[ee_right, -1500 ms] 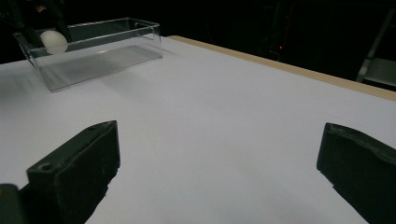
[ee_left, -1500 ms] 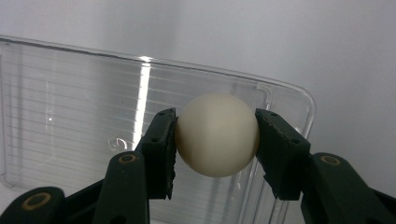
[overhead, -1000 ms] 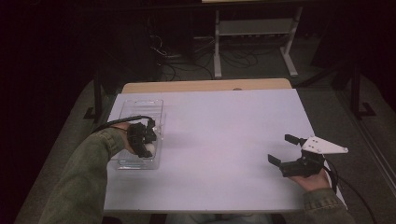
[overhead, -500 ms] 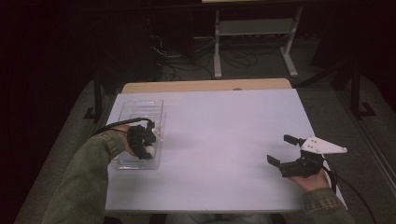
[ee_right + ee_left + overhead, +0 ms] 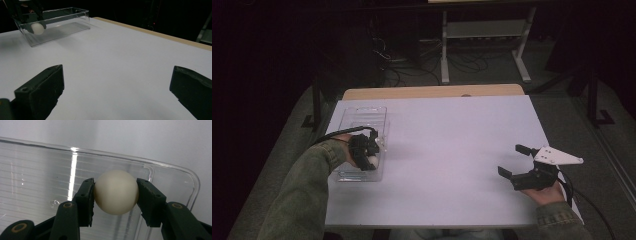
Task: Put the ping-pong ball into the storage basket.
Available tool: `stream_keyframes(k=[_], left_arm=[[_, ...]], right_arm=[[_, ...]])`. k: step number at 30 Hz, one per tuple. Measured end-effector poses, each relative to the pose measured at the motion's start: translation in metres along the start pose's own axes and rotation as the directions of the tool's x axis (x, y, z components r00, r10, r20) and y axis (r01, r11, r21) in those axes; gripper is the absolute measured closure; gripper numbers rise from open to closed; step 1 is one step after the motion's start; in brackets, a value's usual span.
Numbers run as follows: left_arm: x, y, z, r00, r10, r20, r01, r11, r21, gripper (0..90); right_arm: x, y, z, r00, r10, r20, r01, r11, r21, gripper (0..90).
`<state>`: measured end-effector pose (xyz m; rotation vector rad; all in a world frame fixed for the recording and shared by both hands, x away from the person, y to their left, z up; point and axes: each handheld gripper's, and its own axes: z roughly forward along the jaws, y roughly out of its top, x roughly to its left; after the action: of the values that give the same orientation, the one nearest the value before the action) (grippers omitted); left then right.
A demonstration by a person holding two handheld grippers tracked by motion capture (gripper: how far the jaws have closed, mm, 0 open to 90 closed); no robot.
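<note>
Ball (image 5: 116, 192) pinched square between both pads of the left gripper (image 5: 115, 192), and it hangs inside the clear box (image 5: 37, 180), near the box's front end at the table's (image 5: 452, 140) left side. From the high view the left gripper (image 5: 364, 152) points down into the box (image 5: 362, 116). Over on the right, the right gripper (image 5: 514, 161) sits low above bare table, jaws spread wide, nothing between them.

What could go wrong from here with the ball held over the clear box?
The left gripper pinches the round, smooth ball only at its sides, so it might squirt out. The jaws sit close to the box rim, so lifting could snag and shift it. The right gripper stands open, far off, and cannot steady it.
</note>
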<state>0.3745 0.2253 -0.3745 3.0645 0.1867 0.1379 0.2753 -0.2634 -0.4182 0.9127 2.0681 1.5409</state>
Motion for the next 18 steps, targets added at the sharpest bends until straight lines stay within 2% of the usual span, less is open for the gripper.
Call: stream_keyframes(k=[10,13,18], left_arm=[[-0.0004,-0.0045,0.0029,0.9994,-0.033,-0.007,0.033,0.9994,-0.009,44.8],[0.0006,-0.0058,-0.0006,0.9988,-0.047,-0.014,0.047,0.9985,-0.028,42.9],[0.0007,-0.0067,-0.0065,0.9984,-0.048,-0.028,0.047,0.9979,-0.044,38.1]], right_arm=[[0.0006,0.0,0.0009,1.0,0.001,-0.007,-0.001,1.0,0.0,0.0],[0.0005,0.0002,0.0005,1.0,0.0,-0.007,0.0,1.0,-0.003,0.0],[0.0007,0.0003,0.0002,1.0,0.002,-0.007,-0.002,1.0,-0.002,0.0]])
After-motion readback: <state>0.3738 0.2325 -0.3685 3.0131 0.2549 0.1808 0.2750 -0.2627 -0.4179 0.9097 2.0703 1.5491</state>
